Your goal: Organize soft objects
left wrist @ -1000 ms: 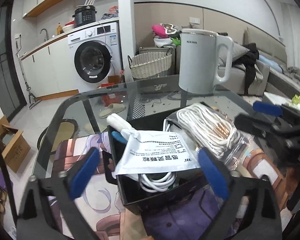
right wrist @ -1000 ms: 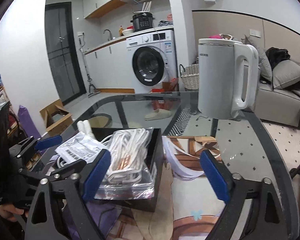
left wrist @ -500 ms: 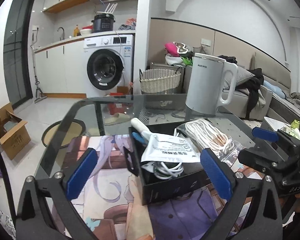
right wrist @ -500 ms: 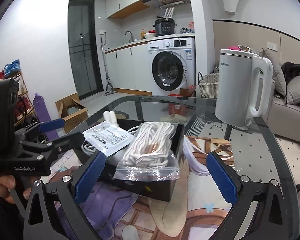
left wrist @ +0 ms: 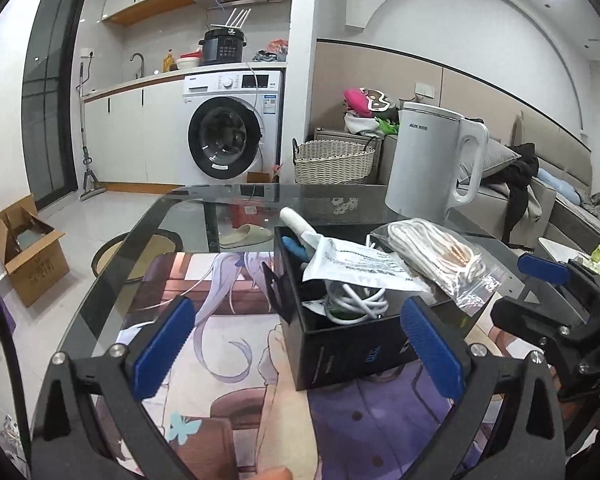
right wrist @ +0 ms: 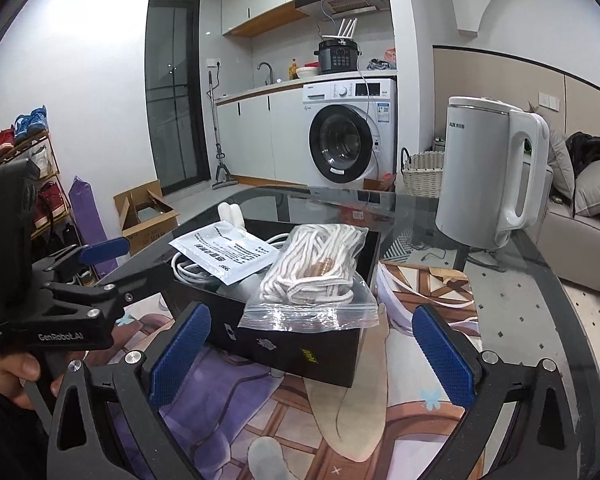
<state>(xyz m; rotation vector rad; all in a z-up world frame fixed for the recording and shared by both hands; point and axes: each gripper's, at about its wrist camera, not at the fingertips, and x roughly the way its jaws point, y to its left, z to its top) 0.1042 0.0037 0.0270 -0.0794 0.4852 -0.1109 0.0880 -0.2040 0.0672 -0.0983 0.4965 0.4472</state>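
Both grippers have drawn back from the black box [left wrist: 340,344] over the past second. One second ago the left gripper [left wrist: 296,344] stood close over the box, its blue pads flanking the white packet [left wrist: 356,264]; now the pads sit nearer the camera side, in front of the box's near wall, and more of the printed mat [left wrist: 204,280] and the bench [left wrist: 188,208] shows. The right gripper [right wrist: 308,344] has likewise retreated and risen: the bag of white rope [right wrist: 316,272] now lies clear beyond its pads. Both pairs of jaws are spread wide and empty, as before. The box contents have not shifted.
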